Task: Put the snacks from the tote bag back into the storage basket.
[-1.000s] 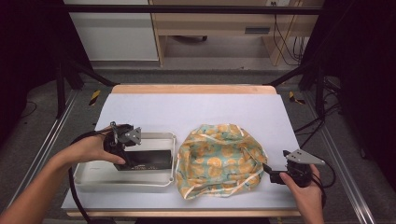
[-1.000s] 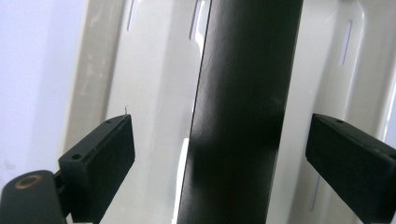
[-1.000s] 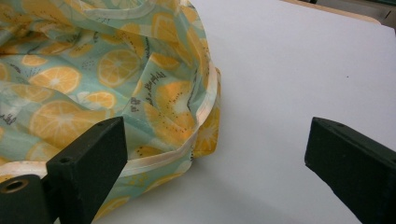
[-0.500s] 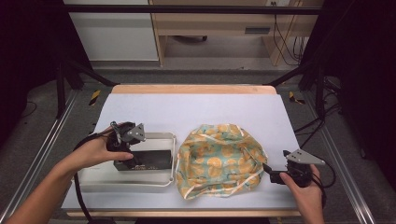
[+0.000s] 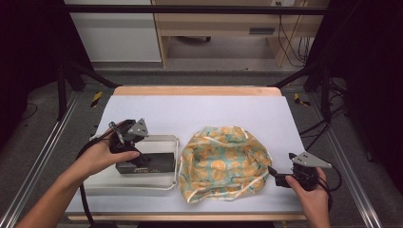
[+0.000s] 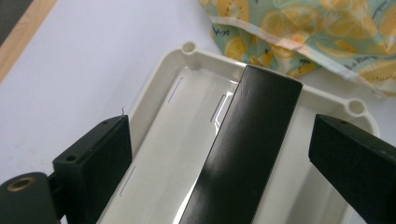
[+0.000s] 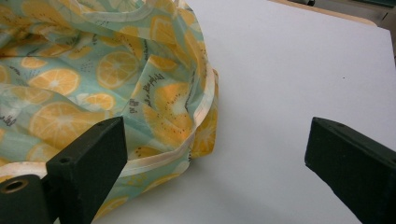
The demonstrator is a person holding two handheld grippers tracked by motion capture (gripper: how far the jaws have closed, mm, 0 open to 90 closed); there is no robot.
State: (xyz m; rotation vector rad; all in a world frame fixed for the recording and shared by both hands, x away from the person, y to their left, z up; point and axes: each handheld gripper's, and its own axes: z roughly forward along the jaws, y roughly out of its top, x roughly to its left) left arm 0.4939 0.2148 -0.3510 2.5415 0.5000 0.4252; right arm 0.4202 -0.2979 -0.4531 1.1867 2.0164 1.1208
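1. Where the high view shows the white table (image 5: 199, 114), the left gripper (image 5: 124, 138) hovers over the black box (image 5: 147, 162) in the tray (image 5: 157, 186); label unreadable.
2. Left gripper view: jaws spread, straddling the box.
3. Right gripper view: right gripper (image 7: 215, 177) spread beside the citrus-print cloth (image 7: 93, 84); print illegible

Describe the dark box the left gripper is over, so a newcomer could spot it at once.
On the white table, look to the near left for the shallow white tray beside the orange-print cloth. The dark box lies inside that tray, a long glossy block between the open jaws of the left gripper. It is the one dark, hard-edged thing there; its neighbours are pale plastic and soft patterned fabric.
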